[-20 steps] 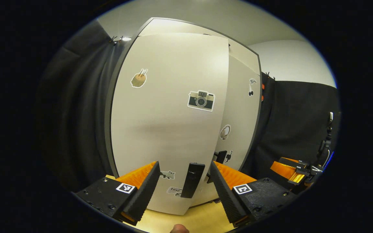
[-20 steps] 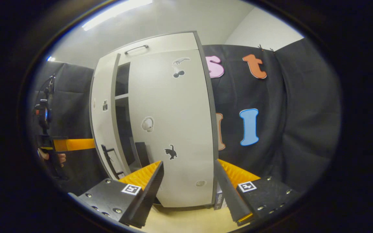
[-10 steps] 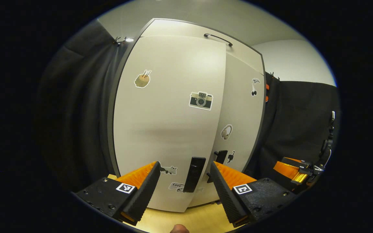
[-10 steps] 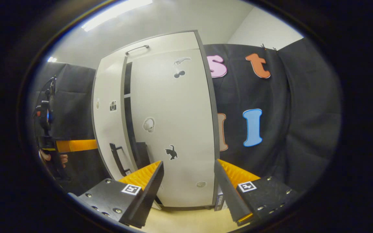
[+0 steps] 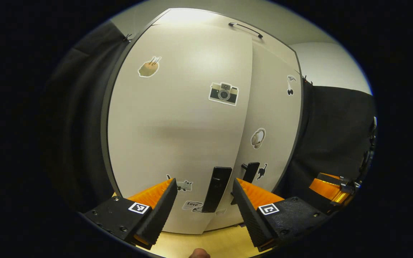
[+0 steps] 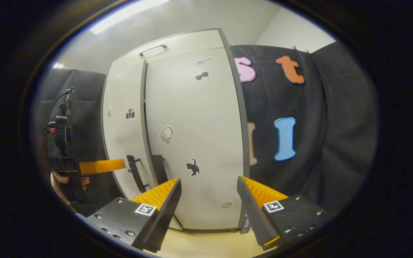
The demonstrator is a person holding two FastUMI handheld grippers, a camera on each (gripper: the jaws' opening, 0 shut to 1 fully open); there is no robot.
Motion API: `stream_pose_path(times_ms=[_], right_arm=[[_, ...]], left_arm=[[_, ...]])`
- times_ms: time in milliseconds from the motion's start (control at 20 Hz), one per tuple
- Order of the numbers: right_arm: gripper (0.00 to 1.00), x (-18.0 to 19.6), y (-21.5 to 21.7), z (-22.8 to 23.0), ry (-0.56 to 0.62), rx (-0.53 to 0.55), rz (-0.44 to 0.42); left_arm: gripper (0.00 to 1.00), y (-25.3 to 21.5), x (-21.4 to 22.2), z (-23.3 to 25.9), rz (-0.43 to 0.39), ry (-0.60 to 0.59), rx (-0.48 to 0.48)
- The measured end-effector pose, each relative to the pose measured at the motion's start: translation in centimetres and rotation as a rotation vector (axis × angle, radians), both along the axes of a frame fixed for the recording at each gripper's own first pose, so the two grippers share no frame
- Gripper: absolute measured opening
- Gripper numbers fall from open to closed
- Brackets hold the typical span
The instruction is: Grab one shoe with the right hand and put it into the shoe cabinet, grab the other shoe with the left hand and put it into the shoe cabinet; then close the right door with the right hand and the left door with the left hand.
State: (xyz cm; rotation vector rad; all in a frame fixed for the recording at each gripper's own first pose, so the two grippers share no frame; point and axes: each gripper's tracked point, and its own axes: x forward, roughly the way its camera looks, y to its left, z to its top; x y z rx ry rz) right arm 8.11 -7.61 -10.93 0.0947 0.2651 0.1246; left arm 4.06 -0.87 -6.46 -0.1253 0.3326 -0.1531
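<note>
Pale shoe cabinet (image 5: 177, 125) shows two doors, each with one black handle (image 5: 216, 189). Left gripper (image 5: 203, 204) and right gripper (image 6: 208, 202) both gape, empty.

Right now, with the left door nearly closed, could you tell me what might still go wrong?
1. The left door still shows a thin dark gap against the right door; it may stay ajar without a last push.
2. The left gripper is open around the left door's handle; its fingers could snag it when pulling away.
</note>
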Motion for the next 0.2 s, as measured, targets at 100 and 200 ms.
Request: stream_pose_path(times_ms=[100, 200], right_arm=[[0.93, 0.45, -0.08, -0.19, 0.001, 0.001, -0.004], [0.93, 0.78, -0.21, -0.23, 0.001, 0.006, -0.006]], left_arm=[[0.95, 0.02, 0.22, -0.32, -0.001, 0.008, 0.001], [0.95, 0.1, 0.41, -0.6, 0.003, 0.015, 0.006]])
